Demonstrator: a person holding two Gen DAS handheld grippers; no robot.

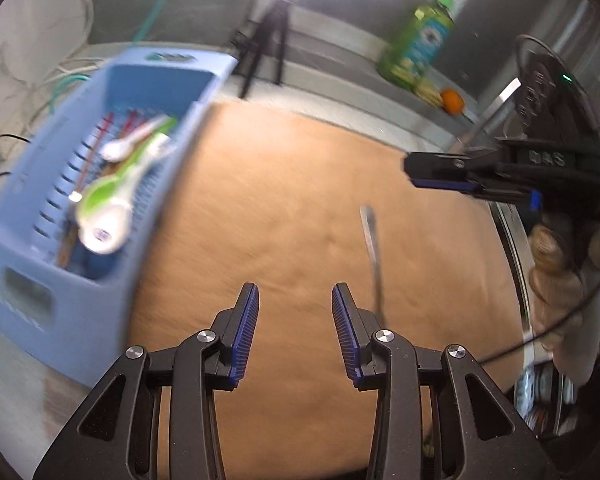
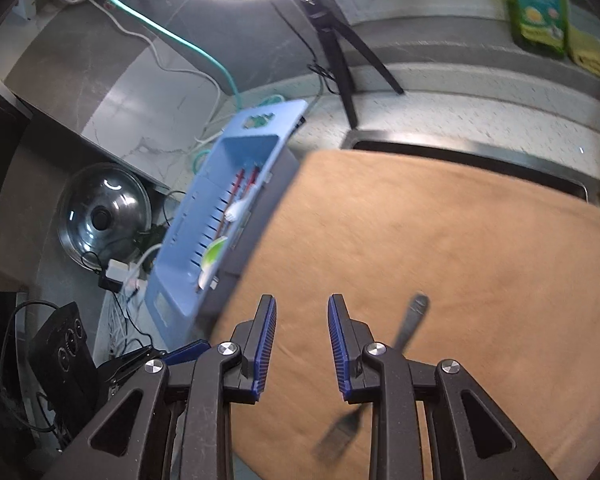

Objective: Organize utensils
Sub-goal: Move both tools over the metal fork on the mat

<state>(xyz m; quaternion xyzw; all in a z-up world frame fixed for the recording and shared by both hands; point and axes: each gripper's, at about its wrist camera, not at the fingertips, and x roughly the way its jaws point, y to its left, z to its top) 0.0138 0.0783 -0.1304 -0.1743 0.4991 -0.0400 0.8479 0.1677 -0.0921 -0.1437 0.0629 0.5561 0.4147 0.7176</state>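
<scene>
Fork [image 2: 384,364]: alone on brown mat [image 2: 440,240], near its front edge; stiff, slick metal, probably light; best pinched mid-handle.
Basket [image 1: 40,312]: at mat's left edge, holding spoons [image 1: 112,204].
Left gripper [image 1: 295,334]: jaws spread, empty.
Right gripper [image 2: 302,346]: jaws spread, empty.

Black tongs [image 1: 294,296]; blue ribbed pads [image 1: 247,320]; silver screws [image 1: 206,336].

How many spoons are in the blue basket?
2 that I can make out, both inside the blue basket: a white spoon further back and a green spoon nearer the front. The picture is blurry, so another could be hiding underneath.
</scene>
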